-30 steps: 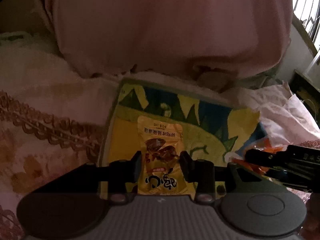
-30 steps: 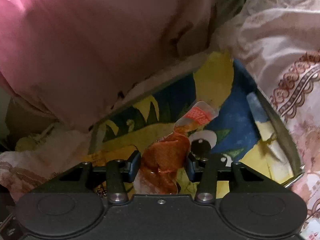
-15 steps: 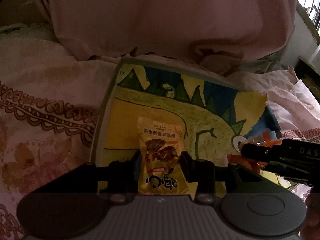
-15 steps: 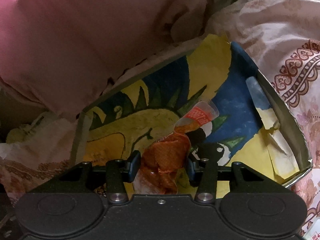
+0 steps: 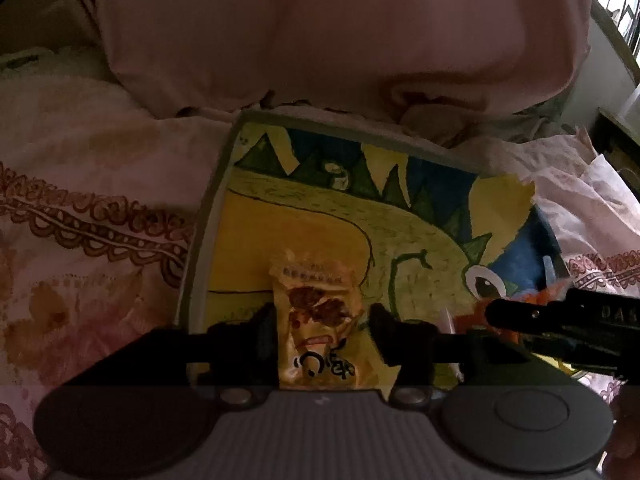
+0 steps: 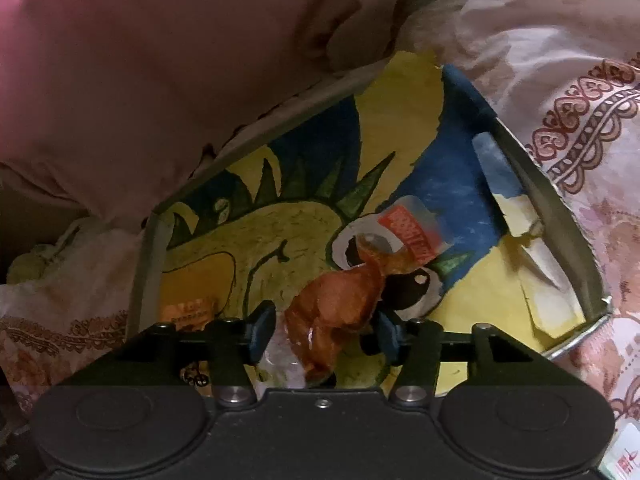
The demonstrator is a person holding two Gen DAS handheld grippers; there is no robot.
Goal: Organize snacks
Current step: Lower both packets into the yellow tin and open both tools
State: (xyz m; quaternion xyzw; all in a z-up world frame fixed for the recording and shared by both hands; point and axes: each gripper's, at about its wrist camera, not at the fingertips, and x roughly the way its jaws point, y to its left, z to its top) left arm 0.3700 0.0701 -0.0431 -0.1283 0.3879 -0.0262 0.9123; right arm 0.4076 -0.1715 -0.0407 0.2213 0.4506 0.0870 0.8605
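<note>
- Your left gripper [image 5: 323,330] has the yellow snack packet [image 5: 320,320] between its fingers; the jaws are opening, with a gap on the right side, while the left finger [image 5: 266,330] sits right at the packet's edge.
- That packet lies over the orange-yellow patch of the tray [image 5: 208,216], near its left rim and toward the near end.
- Your right gripper [image 6: 325,330] has the clear pouch of orange snack [image 6: 336,312] between its fingers; its jaws are opening too, with a clear gap on the left, and on the right the pouch sits just at the finger [image 6: 386,332]. Whether that side presses is hard to tell in this dim view.
- The pouch's red-labelled top end reaches up-right over the painted eye on the tray floor.
- The tray is shallow and grey-rimmed, its floor lined with a dinosaur drawing in yellow, green and blue; the lining is torn and curled at the right corner.
- The middle and far part of the tray floor are bare, between the two snacks and the far rim.
- In the left view your right gripper shows at the lower right, just beside the left one.
- The patterned bedspread [image 5: 88,216] surrounds the tray on both sides.
- A pink pillow [image 5: 320,32] bulges right over the far rim.
</note>
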